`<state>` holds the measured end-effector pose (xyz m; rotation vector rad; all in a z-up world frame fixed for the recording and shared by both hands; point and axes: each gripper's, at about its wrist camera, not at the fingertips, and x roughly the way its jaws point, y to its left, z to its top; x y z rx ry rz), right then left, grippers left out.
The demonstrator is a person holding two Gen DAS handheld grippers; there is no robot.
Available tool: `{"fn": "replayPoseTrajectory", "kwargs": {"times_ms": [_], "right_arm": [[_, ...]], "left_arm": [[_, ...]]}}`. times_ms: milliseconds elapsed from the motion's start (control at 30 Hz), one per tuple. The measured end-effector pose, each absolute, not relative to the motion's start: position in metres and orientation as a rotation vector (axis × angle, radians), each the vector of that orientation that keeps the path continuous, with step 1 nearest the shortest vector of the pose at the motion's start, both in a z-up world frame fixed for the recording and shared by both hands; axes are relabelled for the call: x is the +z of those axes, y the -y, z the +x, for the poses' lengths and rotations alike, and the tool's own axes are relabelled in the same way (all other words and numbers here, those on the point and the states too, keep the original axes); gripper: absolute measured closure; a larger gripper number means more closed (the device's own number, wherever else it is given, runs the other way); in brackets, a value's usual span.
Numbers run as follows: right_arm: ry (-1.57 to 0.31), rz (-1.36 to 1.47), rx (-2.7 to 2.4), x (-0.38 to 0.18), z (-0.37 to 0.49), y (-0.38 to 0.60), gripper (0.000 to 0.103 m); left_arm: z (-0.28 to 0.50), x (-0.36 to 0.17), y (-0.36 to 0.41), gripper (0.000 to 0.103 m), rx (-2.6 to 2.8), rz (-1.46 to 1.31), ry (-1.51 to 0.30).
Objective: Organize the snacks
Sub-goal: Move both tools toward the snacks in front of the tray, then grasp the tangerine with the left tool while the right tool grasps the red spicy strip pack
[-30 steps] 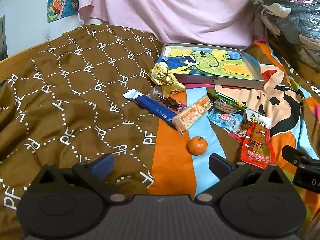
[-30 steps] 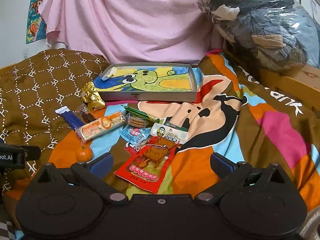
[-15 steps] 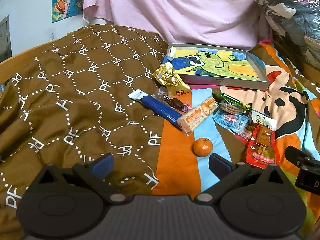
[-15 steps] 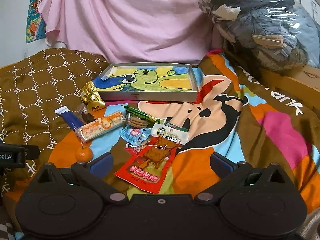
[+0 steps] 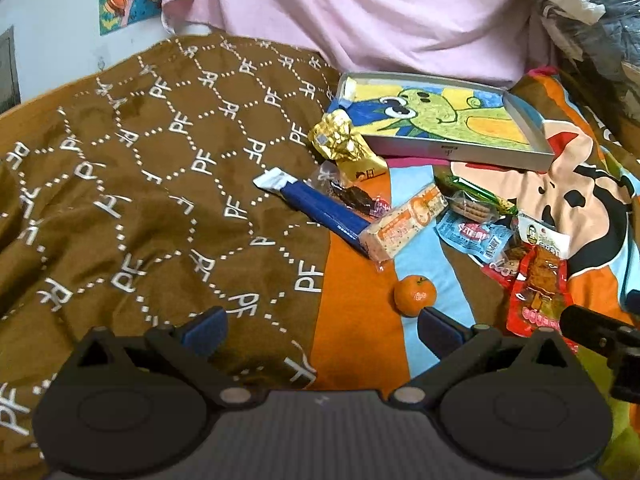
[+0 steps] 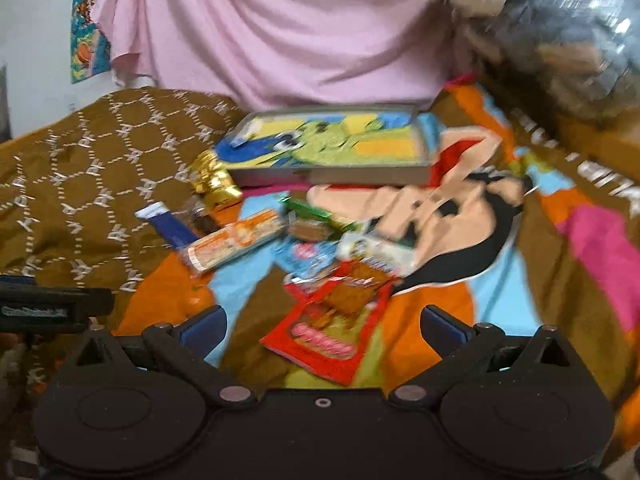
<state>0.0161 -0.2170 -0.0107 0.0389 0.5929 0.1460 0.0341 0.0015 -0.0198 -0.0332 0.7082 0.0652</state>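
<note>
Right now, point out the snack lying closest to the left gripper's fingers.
The small orange mandarin. It sits alone on the blanket just ahead of the open left gripper, beside its right finger, while the wrapped snacks, like the long orange cracker pack, lie farther off toward the tray.

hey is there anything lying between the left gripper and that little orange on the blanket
Nothing visible. In the left wrist view the left gripper is open and empty, and the orange sits on bare blanket just beyond its right finger. The nearest snack, the orange-and-white bar, lies farther back, past the orange rather than in front of it.
</note>
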Motion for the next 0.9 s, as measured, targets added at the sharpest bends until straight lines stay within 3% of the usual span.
{"fn": "replayPoseTrajectory", "kwargs": {"times_ms": [167, 733, 900], "right_arm": [[-0.640, 0.106, 0.244, -0.011, 0.036, 0.225, 0.001], [-0.731, -0.059, 0.136, -0.042, 0.113, 0.231, 0.001], [-0.780, -0.019, 0.091, -0.056, 0.134, 0.235, 0.005]], "left_arm": [[0.051, -0.028, -0.001, 0.000, 0.055, -0.028, -0.722], [0.109, -0.059, 0.025, 0.000, -0.134, 0.105, -0.756], [0.113, -0.065, 0.023, 0.000, -0.187, 0.083, -0.762]]}}
